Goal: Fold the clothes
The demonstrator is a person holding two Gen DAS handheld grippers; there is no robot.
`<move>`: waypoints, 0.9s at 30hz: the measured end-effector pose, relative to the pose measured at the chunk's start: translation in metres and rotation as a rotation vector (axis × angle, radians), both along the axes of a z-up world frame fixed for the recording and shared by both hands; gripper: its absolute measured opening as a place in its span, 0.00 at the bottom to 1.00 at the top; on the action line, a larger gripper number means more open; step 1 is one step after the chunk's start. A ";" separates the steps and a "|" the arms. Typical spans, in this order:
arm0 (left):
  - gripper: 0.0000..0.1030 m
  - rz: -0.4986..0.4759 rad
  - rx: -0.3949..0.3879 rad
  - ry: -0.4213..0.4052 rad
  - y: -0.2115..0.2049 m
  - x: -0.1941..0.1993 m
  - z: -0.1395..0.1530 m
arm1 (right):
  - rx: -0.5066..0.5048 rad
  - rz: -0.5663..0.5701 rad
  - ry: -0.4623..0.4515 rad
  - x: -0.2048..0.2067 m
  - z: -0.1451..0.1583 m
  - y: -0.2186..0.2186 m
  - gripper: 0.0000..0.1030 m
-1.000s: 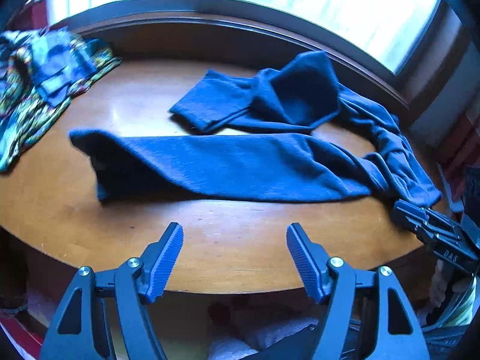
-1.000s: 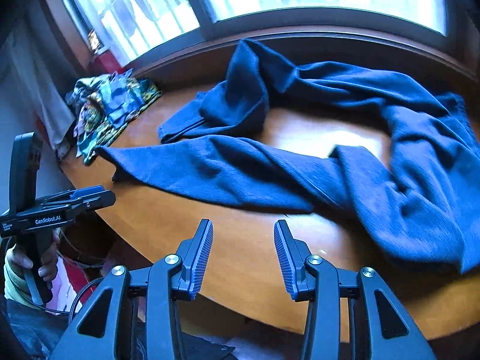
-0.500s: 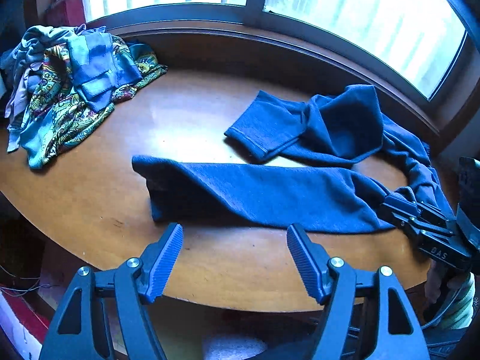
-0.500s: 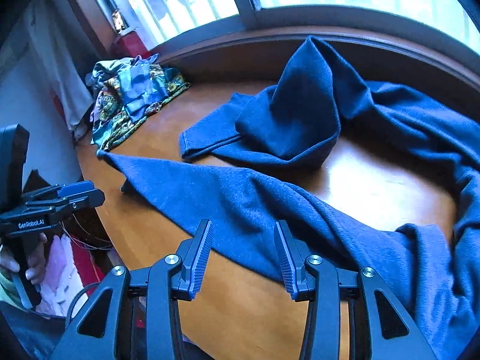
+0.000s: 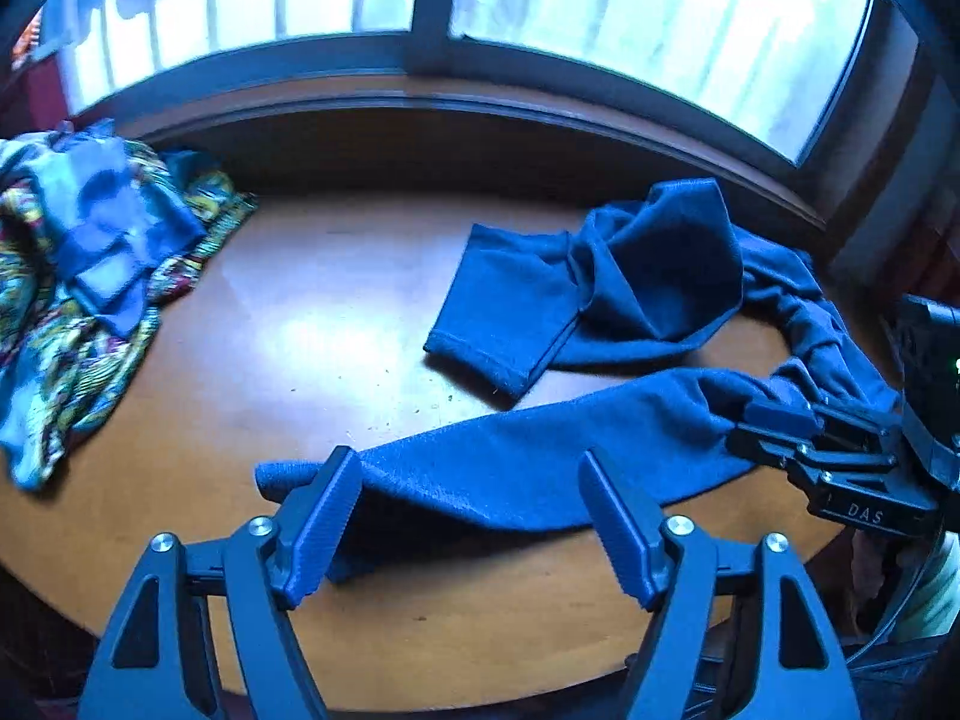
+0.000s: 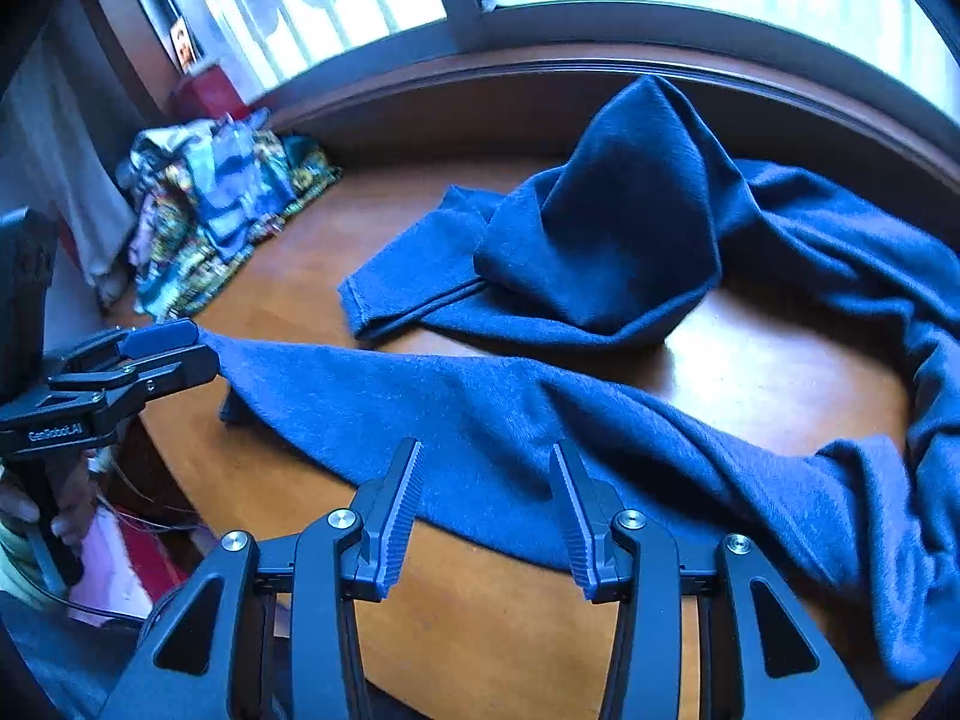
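A dark blue knit garment (image 5: 540,462) sprawls across the round wooden bench (image 5: 312,324), its far end cut off at the frame edge. Both the left claw (image 5: 468,516) and the right claw (image 6: 483,510) are spread, straddling its near hem. "GenRobot.AI" and "DAS" are readable; a multicoloured patterned cloth heap (image 5: 72,276) is blurred.

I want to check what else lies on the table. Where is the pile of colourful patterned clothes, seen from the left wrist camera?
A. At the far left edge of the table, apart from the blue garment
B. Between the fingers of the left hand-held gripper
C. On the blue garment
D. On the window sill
A: the colourful patterned clothes lie at the left edge of the wooden table, with bare wood between them and the blue garment.
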State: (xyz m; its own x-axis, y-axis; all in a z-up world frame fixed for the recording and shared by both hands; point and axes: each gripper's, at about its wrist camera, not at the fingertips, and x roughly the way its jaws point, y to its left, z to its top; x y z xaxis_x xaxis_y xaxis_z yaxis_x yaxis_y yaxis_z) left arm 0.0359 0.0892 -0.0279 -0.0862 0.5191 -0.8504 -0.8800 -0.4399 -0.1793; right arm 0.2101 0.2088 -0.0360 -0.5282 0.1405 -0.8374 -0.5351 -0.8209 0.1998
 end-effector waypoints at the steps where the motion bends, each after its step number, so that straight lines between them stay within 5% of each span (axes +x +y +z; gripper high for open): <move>1: 0.72 -0.017 -0.009 -0.017 0.002 -0.003 -0.005 | 0.012 0.012 -0.012 -0.005 0.000 -0.001 0.45; 8: 0.72 -0.099 -0.033 -0.017 0.003 -0.006 -0.021 | 0.123 0.121 -0.131 -0.044 -0.009 0.000 0.47; 16: 0.72 -0.123 -0.027 -0.009 -0.008 -0.015 -0.017 | 0.106 0.256 -0.241 -0.069 -0.031 -0.001 0.47; 25: 0.72 -0.179 -0.084 0.049 -0.004 -0.010 -0.031 | 0.127 0.286 -0.268 -0.070 -0.037 -0.008 0.47; 27: 0.72 -0.187 -0.093 0.058 -0.003 -0.009 -0.035 | 0.156 0.290 -0.269 -0.069 -0.038 -0.013 0.40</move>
